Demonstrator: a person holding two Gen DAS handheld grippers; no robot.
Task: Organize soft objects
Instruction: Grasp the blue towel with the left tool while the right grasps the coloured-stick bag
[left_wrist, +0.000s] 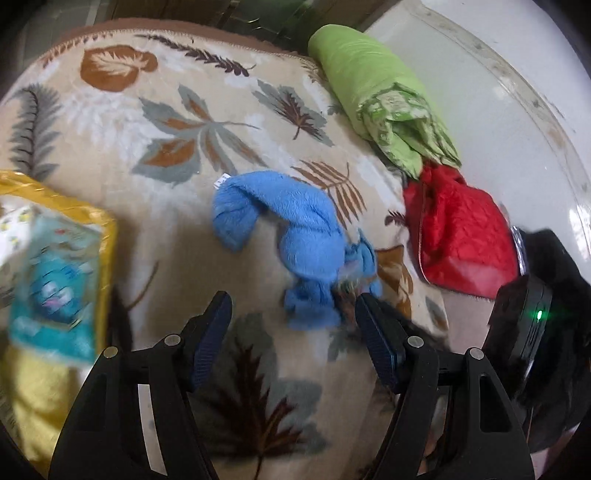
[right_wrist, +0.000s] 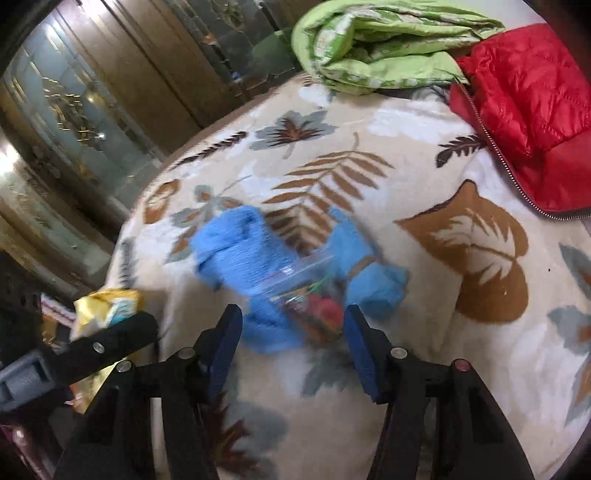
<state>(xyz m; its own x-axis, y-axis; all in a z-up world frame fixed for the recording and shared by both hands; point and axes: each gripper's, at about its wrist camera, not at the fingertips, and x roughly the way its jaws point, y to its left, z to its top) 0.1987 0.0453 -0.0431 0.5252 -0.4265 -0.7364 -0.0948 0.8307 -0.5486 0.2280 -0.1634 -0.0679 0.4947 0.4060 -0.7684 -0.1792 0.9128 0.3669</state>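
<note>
Both tongs stand nearest the cameras, and both are apart and empty. Left tongs: jaws wide, nothing between the pads; the lower end of the blue towel lies just beyond and between the tips, not touched as far as the blurred view shows. Right tongs: jaws apart, pads clear of any object; the towel and a clear bag of coloured items lie just ahead of the tips. Whether the bag rests on the towel or is wrapped in it cannot be told.

Location of items: the towel lies crumpled near the middle of the leaf-patterned blanket on the bed. A green quilt sits rolled or folded at the far edge. A red jacket lies just beside it, touching the quilt's end. A yellow packet sits at the left edge of the bed.

Progress assessment: early stage. The quilt appears already bundled; the jacket is roughly folded but not squared. The towel is loose and unfolded, and nothing is held.

Remaining work, as judged: grip the towel, fold or move it, then place it with the quilt and jacket. Both tongs appear lined up on the towel for that step.
</note>
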